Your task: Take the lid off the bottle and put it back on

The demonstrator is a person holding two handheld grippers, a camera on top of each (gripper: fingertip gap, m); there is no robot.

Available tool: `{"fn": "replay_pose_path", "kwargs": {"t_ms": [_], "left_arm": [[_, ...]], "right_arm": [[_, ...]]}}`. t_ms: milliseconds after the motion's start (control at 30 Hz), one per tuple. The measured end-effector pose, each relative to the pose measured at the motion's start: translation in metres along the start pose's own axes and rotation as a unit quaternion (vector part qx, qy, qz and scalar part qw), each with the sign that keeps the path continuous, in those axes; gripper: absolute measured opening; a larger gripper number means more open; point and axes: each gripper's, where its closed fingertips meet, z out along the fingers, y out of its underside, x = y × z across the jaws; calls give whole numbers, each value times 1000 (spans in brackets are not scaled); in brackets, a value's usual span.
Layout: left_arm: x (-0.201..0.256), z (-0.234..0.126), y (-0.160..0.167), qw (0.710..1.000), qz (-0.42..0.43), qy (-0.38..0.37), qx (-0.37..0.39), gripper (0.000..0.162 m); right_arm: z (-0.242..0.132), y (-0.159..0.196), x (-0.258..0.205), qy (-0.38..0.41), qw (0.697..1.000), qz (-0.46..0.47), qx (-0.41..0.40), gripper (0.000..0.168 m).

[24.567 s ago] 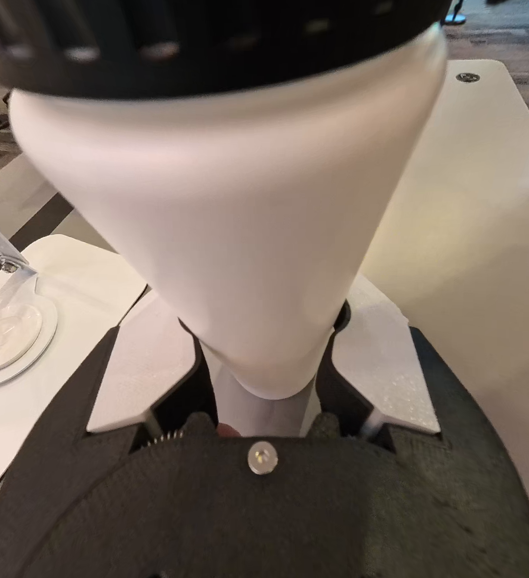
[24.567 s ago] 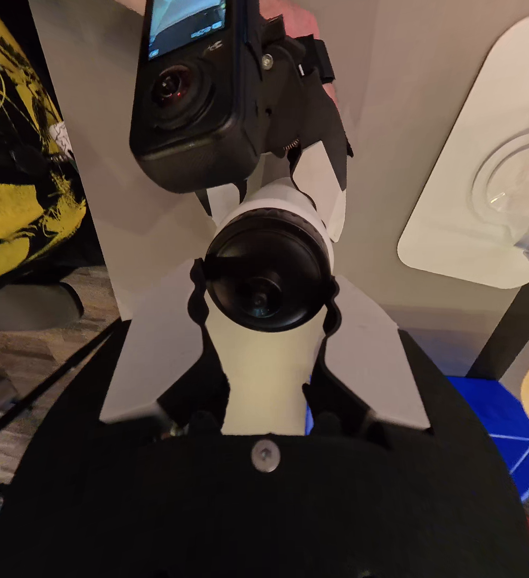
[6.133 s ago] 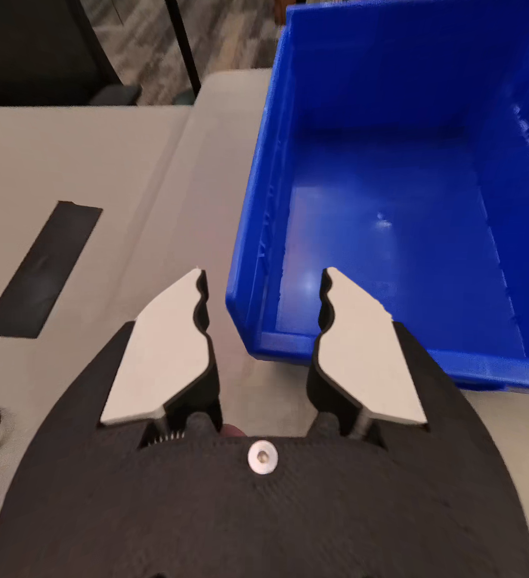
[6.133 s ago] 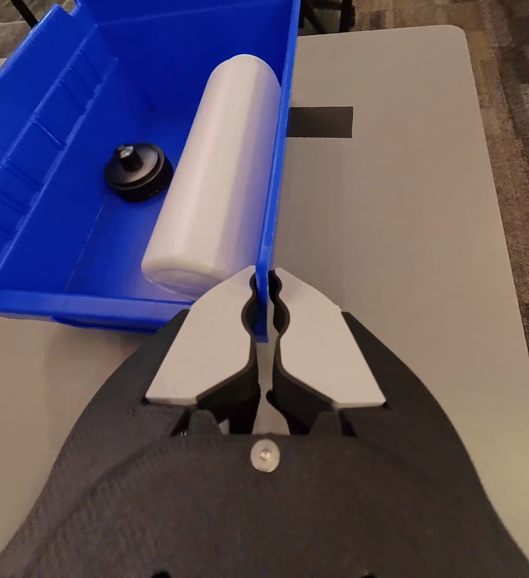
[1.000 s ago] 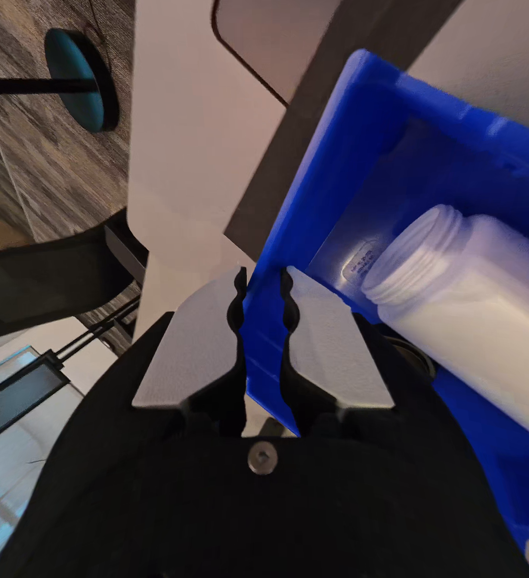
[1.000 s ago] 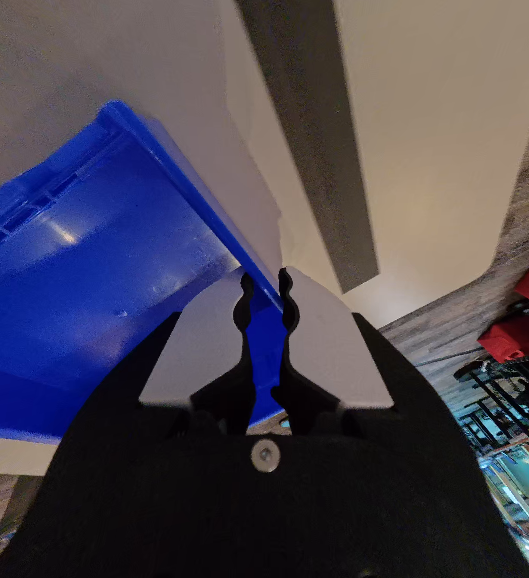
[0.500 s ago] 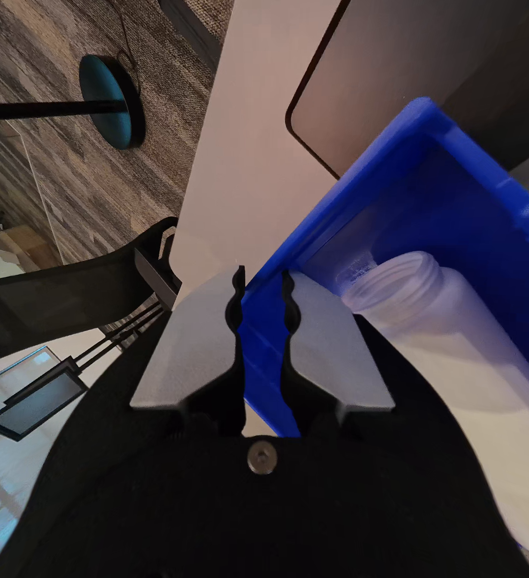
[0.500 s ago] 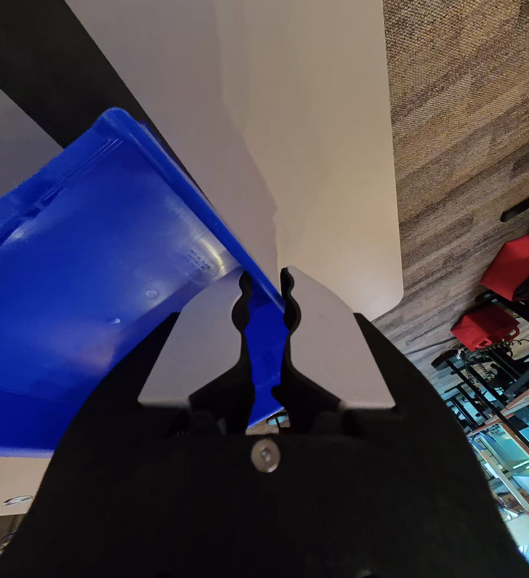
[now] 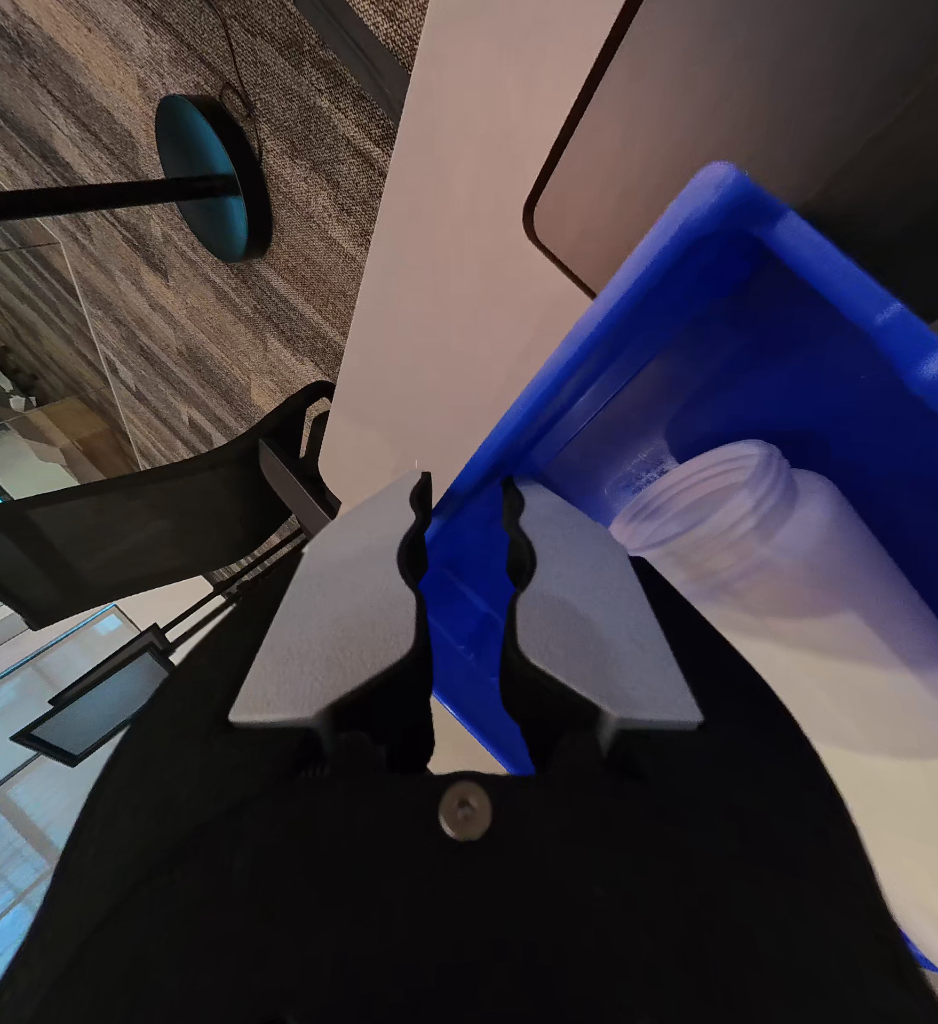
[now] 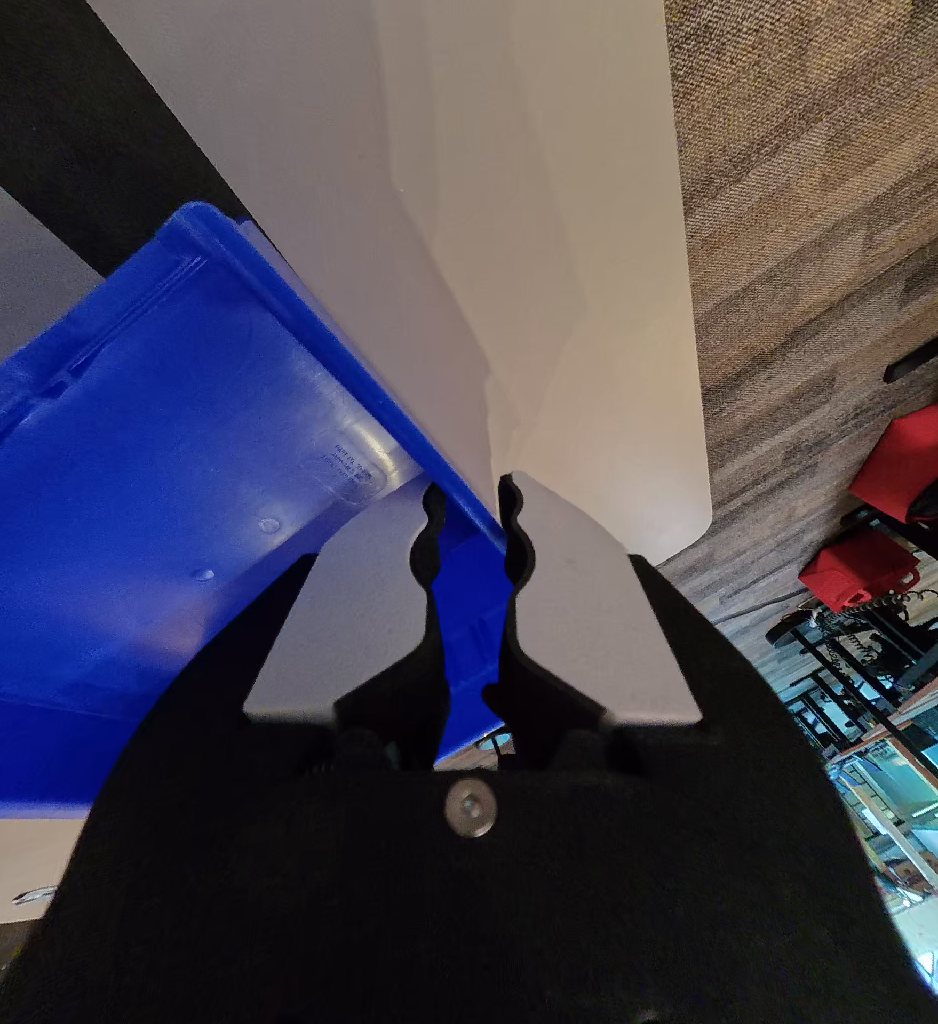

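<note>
At bin rim: left gripper [image 9: 467,532] and right gripper [image 10: 469,534] each clenched on wall of tilted blue plastic bin [image 9: 733,310] | against side wall inside bin: capless white plastic bottle [image 9: 777,582], lying down, threaded neck exposed | lid: not visible | step: tipping bin, probably to spill contents | next: level bin, release, find lid.

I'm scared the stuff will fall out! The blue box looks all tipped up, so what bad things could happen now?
The white bottle lies loose and uncapped in the tilted blue bin, so it could slide or tumble out. The left gripper and the right gripper each pinch only a thin bin wall, so the bin might slip or twist free. The lid isn't visible now; it may already be rolling about unseen.
</note>
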Motion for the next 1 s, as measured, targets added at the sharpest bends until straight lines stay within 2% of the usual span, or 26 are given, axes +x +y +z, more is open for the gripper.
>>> {"fn": "replay_pose_path", "kwargs": {"t_ms": [67, 100, 133, 167, 267, 300, 367, 400, 433, 467, 500, 567, 633, 700, 767, 867, 900, 967, 1000], "left_arm": [[1, -1, 1, 1000, -9, 1, 15, 25], [0, -3, 2, 999, -23, -1, 22, 28], [-1, -8, 5, 999, -36, -1, 36, 31], [-4, -15, 8, 997, -53, -4, 53, 35], [-13, -47, 29, 988, -113, -21, 107, 44], [-11, -61, 35, 981, -133, -14, 139, 47], [1, -94, 47, 965, -168, 4, 202, 55], [10, -113, 51, 953, -183, 13, 242, 57], [23, -133, 52, 939, -194, 31, 282, 61], [38, -152, 55, 926, -202, 44, 316, 69], [54, -169, 57, 915, -203, 52, 345, 80], [92, -203, 55, 891, -196, 74, 402, 103], [132, -230, 49, 876, -188, 95, 434, 123], [177, -256, 37, 854, -178, 135, 470, 130], [224, -276, 20, 844, -153, 170, 486, 138], [290, -285, -8, 848, -113, 198, 479, 139], [309, -285, -18, 847, -104, 206, 480, 135], [340, -277, -37, 848, -95, 221, 473, 123], [351, -272, -47, 843, -103, 235, 473, 110]], "right_arm": [[-1, 0, 1, 12, 1000, 10, 10, 21], [-4, 0, 4, 25, 999, 23, 23, 27], [-11, -2, 7, 44, 997, 34, 46, 43], [-22, -4, 8, 58, 995, 40, 73, 48], [-67, -2, 3, 104, 981, 63, 151, 54], [-84, 0, -3, 113, 975, 73, 177, 61], [-120, 3, -25, 122, 958, 90, 244, 63], [-137, 4, -40, 122, 947, 97, 283, 70], [-152, 4, -56, 119, 935, 106, 317, 91], [-165, 5, -73, 112, 925, 115, 343, 109], [-175, 7, -94, 102, 919, 117, 362, 117], [-195, 7, -137, 88, 901, 112, 409, 114], [-213, 0, -189, 48, 883, 84, 459, 100], [-226, -7, -243, 0, 867, 53, 495, 82], [-230, -16, -294, -37, 857, 20, 513, 62], [-229, -35, -362, -113, 829, -16, 547, 30], [-225, -44, -380, -138, 818, -19, 558, 15], [-206, -61, -404, -158, 821, -22, 548, 6], [-200, -69, -414, -169, 814, -28, 555, 2]]}}
